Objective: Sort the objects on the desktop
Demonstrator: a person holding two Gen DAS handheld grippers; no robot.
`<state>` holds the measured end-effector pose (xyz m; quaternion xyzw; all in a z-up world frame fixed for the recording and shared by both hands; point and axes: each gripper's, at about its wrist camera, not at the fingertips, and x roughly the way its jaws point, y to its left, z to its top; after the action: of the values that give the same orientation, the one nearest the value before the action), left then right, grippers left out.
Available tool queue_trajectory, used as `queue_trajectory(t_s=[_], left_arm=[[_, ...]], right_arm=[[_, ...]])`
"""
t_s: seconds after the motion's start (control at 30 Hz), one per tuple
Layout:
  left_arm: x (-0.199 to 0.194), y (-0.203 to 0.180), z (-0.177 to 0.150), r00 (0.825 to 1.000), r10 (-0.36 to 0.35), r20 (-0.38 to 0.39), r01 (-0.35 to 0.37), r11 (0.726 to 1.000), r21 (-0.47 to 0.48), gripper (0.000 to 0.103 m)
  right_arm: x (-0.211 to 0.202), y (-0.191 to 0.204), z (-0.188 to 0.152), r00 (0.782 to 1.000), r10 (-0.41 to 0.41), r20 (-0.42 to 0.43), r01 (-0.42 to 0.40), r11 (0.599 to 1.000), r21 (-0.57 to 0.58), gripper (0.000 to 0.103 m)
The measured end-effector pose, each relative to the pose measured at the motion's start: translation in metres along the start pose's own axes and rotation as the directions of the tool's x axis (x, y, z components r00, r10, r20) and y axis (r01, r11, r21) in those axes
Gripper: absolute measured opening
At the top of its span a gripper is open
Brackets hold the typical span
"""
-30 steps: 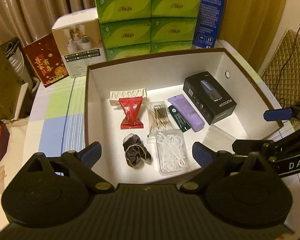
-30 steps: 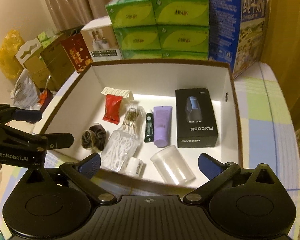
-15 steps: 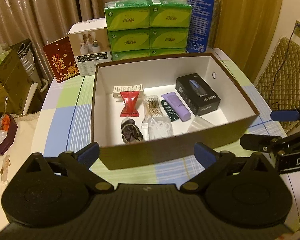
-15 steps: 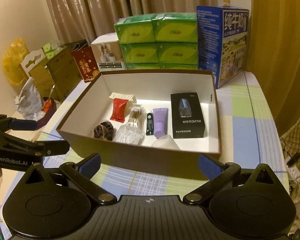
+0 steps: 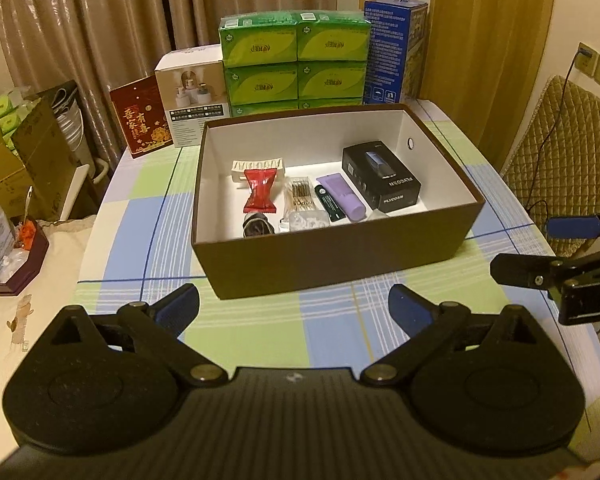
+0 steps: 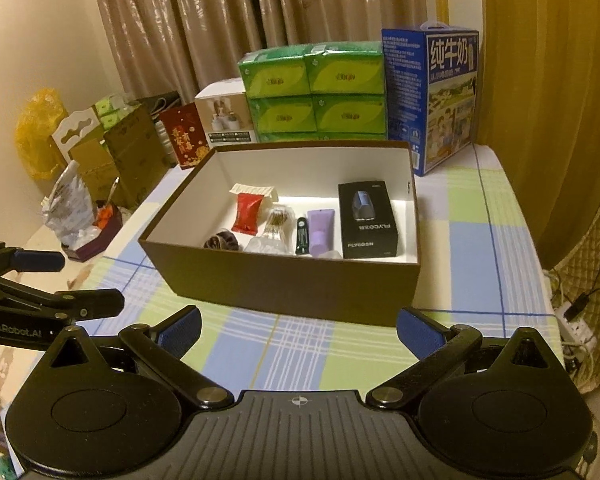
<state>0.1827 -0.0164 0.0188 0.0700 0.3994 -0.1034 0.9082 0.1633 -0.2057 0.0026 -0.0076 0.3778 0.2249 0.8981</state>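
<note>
With both wrist cams looking down the fingers, left tongs (image 5: 294, 308) and right tongs (image 6: 298, 330) sit spread wide, blue ribbed pads apart, nothing between them, both over the near edge of the bench (image 5: 332, 336). Bench cloth is a green/blue/white plaid weave.

Brown cardboard box (image 5: 340, 256), white inside, rectangular, sits mid-bench past the tongs. Its near wall cuts off the closest contents:
- dark scrunchie (image 5: 258, 226), crumpled fabric, lower part hidden
- clear plastic case (image 5: 306, 222), only the top shows, contents hard to read
- something clear near the box's near right corner, too little visible to tell

Further in, fully visible:
- red foil sachet (image 5: 261, 191), pinched ends
- cotton swab pack (image 5: 299, 198), clear film
- thin dark green tube (image 5: 329, 206) touching a lilac tube (image 5: 342, 196)
- matte black carton (image 5: 381, 182), printed with a shaver picture, toward the right wall
- cream toothed hair clip (image 5: 256, 166) behind the sachet, partly covered by it

At the bench's far edge: glossy green tissue packs (image 5: 294, 64) stacked, blue milk carton (image 6: 430, 98) right of them, white product box (image 5: 190, 102) and red printed card (image 5: 140, 116) left. Curtains behind.
</note>
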Motion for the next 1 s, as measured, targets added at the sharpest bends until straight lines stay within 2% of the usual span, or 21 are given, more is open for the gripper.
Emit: queue_trajectory(t_s=[0.4, 1.0], left_arm=[[-0.033, -0.013, -0.03, 1.0, 0.019, 0.009, -0.019, 1.0, -0.003, 0.099], [-0.058, -0.023, -0.067, 1.0, 0.026, -0.015, -0.027, 0.999, -0.024, 0.099]], right_arm=[[-0.029, 0.009, -0.031, 1.0, 0.015, 0.003, -0.015, 0.999, -0.033, 0.101], [-0.051, 0.015, -0.066, 1.0, 0.011, -0.014, -0.011, 0.998, -0.054, 0.101]])
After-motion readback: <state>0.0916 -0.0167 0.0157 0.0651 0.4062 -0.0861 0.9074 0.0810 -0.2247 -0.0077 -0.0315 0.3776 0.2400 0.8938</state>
